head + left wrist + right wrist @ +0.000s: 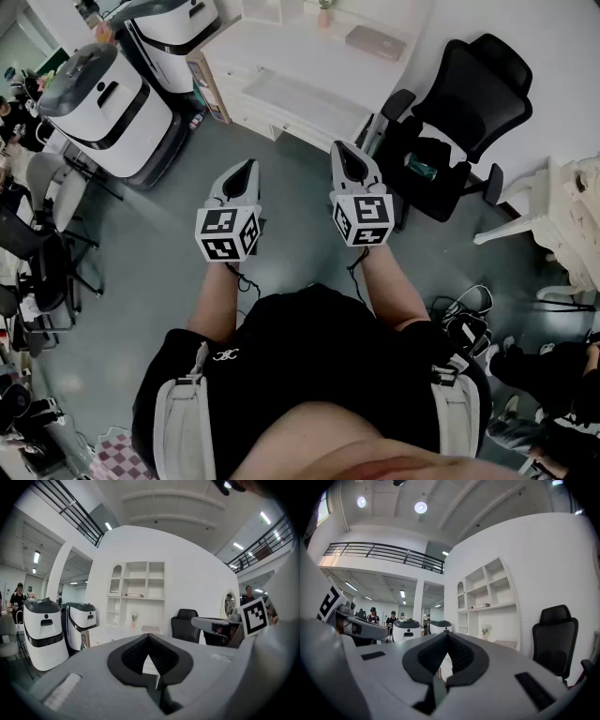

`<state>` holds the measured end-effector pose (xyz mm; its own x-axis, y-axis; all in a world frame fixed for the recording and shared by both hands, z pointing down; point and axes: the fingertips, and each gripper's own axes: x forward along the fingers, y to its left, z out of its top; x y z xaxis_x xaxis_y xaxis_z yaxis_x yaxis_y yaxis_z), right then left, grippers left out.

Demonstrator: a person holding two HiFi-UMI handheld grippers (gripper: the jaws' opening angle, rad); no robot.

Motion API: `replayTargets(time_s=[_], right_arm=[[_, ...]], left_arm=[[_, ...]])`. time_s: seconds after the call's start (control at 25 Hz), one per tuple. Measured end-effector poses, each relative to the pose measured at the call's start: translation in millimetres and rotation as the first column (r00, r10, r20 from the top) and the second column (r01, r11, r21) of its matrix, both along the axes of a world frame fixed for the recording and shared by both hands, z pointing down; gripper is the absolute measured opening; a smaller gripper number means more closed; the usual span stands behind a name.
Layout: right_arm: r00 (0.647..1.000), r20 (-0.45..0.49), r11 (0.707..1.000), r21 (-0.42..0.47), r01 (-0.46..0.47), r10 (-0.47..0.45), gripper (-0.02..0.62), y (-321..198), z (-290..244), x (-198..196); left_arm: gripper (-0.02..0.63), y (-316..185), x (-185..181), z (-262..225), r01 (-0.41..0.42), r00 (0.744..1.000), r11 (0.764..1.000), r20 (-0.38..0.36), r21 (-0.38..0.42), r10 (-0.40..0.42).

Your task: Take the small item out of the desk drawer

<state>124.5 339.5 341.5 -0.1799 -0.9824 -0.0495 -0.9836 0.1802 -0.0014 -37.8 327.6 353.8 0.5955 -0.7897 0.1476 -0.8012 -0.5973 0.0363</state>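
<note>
A white desk (281, 56) stands ahead of me against the wall, with drawer fronts (267, 122) along its near side. No small item shows in any view. My left gripper (248, 166) and right gripper (341, 149) are held side by side in the air over the grey floor, well short of the desk. Both point toward it. In the left gripper view the left gripper (148, 637) has its tips together with nothing between them. The right gripper (447, 636) looks the same in its own view, shut and empty.
A black office chair (459, 112) stands right of the desk, close to my right gripper. Two white robot units (103, 98) stand at the left. A pink flat thing (375, 42) lies on the desktop. White furniture (572, 216) and cables (464, 314) lie at the right.
</note>
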Motion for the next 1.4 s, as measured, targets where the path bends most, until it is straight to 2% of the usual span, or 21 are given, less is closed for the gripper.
replayTargets(time_s=[0.32,0.6,1.08,1.4], right_arm=[[1.000,-0.003,1.000,-0.003,-0.017,0.017,-0.003,4.4,-1.6,-19.3],[1.000,-0.015,1.000,0.000,-0.017,0.017,-0.003,14.1,-2.8,-43.0],[0.999,-0.017,0.999,0.027,-0.047,0.047,-0.004,37.0,3.7,-99.2],[0.998,-0.011,0.998,0.027,-0.056,0.056,-0.005,17.2,6.0,-103.5]], left_arm=[[0.014,-0.5,-25.8,-4.4,0.010,1.000,1.000,-0.005,0.008,-0.010],[0.014,12.0,-42.0,-2.8,-0.019,1.000,1.000,-0.019,0.010,0.020],[0.014,28.2,-106.2,10.6,-0.016,0.999,1.000,-0.027,0.000,0.016],[0.014,14.3,-119.4,16.3,-0.018,0.999,1.000,-0.026,0.001,0.018]])
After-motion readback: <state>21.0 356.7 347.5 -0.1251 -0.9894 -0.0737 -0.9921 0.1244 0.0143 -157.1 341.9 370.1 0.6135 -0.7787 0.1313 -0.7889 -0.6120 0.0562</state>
